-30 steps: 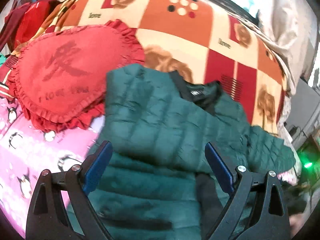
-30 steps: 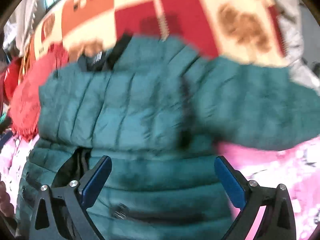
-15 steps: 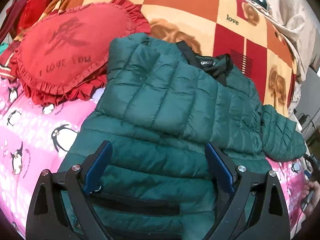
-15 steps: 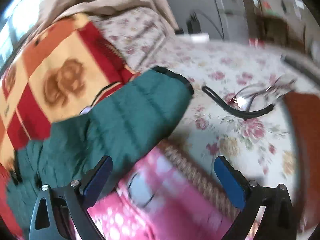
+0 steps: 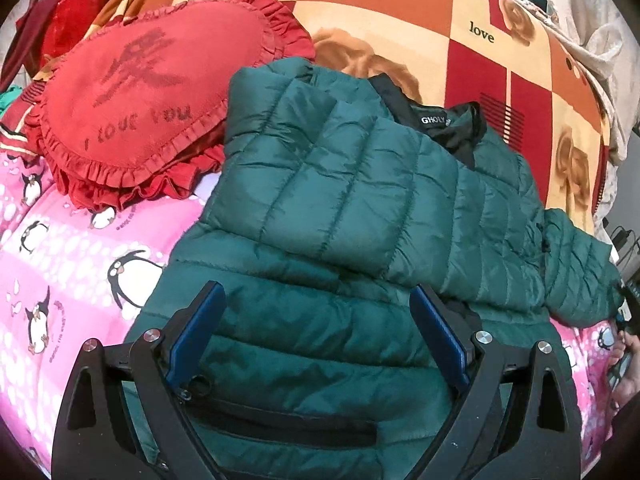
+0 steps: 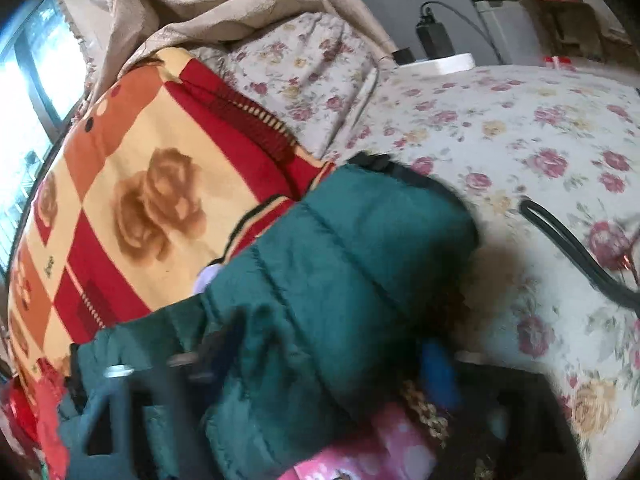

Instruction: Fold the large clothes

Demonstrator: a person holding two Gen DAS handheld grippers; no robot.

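Note:
A dark green quilted jacket point(image 5: 344, 200) lies on the bed, collar with a black label away from me, its left sleeve folded across the chest. My left gripper point(image 5: 316, 296) hovers open over the jacket's lower body near a pocket zipper point(image 5: 280, 426), holding nothing. The jacket's other sleeve point(image 6: 352, 264) stretches out to the right, its black cuff over the floral sheet. My right gripper point(image 6: 326, 356) is blurred, its jaws closing with that sleeve between them; the pads do not clearly press on it.
A red heart-shaped cushion point(image 5: 148, 108) lies left of the jacket on a pink penguin blanket point(image 5: 68, 264). An orange and red checked blanket point(image 5: 400, 12) is behind. A floral sheet point(image 6: 520, 144) carries a black cable point(image 6: 576, 256). A hand point(image 5: 628, 364) shows at the right edge.
The right gripper swung from over the jacket's body out to the right sleeve, rolled, and its jaws narrowed around the sleeve. The left gripper sank slightly toward the jacket.

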